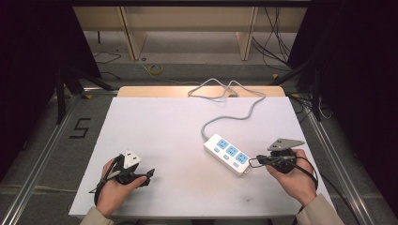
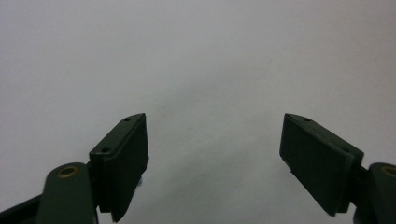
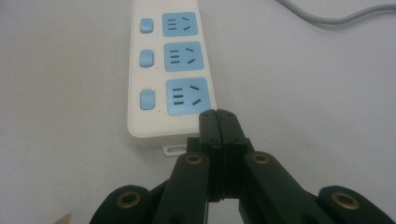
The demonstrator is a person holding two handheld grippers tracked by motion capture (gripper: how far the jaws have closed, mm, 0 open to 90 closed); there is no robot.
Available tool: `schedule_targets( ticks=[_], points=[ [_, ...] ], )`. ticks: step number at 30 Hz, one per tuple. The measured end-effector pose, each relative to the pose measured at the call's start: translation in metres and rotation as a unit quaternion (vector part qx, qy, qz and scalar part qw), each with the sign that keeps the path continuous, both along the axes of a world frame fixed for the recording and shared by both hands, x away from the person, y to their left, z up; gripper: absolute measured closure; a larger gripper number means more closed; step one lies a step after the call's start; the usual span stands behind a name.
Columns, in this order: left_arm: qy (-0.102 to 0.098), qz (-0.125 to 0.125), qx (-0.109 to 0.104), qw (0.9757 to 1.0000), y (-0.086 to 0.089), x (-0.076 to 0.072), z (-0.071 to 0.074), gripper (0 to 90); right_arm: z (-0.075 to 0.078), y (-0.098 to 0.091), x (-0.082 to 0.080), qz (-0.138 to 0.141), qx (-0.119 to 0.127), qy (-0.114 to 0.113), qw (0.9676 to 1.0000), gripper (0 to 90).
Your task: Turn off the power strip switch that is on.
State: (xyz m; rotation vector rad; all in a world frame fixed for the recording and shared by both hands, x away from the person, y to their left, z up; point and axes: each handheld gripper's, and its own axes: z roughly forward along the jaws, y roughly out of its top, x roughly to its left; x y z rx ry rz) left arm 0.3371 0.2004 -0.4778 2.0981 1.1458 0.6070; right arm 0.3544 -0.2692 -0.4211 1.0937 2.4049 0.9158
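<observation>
- The power strip [image 1: 228, 154] lies diagonally on the table [image 1: 155, 126], right of centre, directly ahead of the right gripper [image 1: 254, 162]; the tips stand at its near end.
- Its grey cable [image 1: 244, 111] runs from the strip's far end across the far right of the table to the back edge.
- Bare table extends ahead of the left gripper [image 1: 151, 173], whose jaws stand apart.

— What's lying nearest the person's right side?
— A white power strip [image 1: 227, 154] with three blue sockets and three blue switches, lying flat and diagonal on the table, its grey cord [image 1: 234, 114] trailing toward the far edge.
</observation>
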Motion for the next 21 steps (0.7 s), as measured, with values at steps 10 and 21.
schedule_targets(
  ticks=[10, 21],
  points=[
    [0.0, 0.0, 0.0, 1.0, -0.0001, 0.0001, -0.0001, 23.6, 0.0022, 0.0043, 0.0029, 0.01, -0.008, 0.006, 0.9999, 90.0],
    [0.001, -0.001, 0.001, 1.0, -0.0002, 0.0002, -0.0001, 23.7, 0.0049, 0.0102, 0.0076, 0.016, -0.014, 0.013, 0.9997, 90.0]
  ],
)
